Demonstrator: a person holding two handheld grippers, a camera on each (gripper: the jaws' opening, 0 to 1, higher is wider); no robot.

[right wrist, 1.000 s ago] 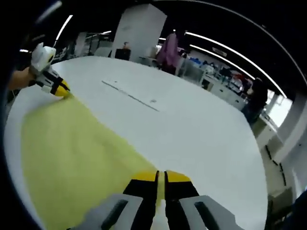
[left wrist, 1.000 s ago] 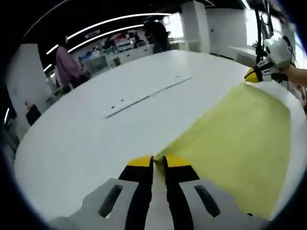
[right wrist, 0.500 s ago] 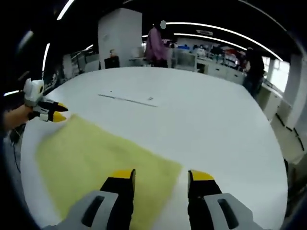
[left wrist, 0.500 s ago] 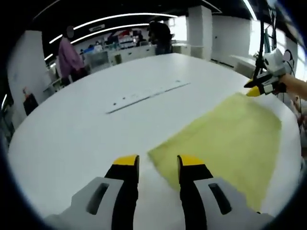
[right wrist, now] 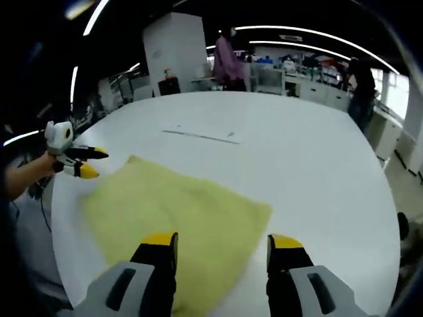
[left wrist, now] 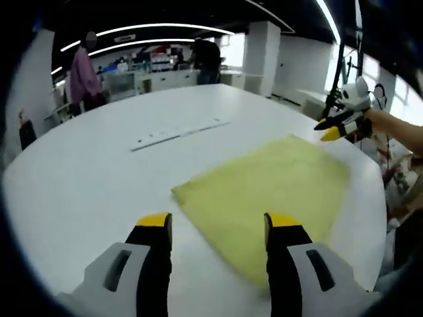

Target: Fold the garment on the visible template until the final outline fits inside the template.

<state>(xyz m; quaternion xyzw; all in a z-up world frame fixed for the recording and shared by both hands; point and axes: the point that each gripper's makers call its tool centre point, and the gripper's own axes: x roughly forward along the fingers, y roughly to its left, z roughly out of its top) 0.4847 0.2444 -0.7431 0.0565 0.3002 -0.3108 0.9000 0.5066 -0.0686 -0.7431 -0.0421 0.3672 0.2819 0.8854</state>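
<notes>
A yellow garment (left wrist: pixel 271 191) lies flat as a rough rectangle on the white table (left wrist: pixel 86 172); the right gripper view shows the same garment (right wrist: pixel 175 214). My left gripper (left wrist: pixel 218 224) is open, hovering just short of the cloth's near corner, with nothing between its jaws. My right gripper (right wrist: pixel 221 243) is open too, raised over the cloth's near edge. In each view the other gripper appears, open, off the cloth's far corner: the right gripper (left wrist: pixel 334 127) and the left gripper (right wrist: pixel 84 162).
A long thin marked strip (left wrist: pixel 177 132) lies on the table beyond the garment; it appears again as a strip (right wrist: pixel 201 135). People stand at desks in the background (left wrist: pixel 82 72). The table's edge curves close behind the cloth (left wrist: pixel 380 218).
Both grippers were shut on the cloth's corners a second ago; they have opened, let go and drawn back. The garment now lies flat and slack on the table.
</notes>
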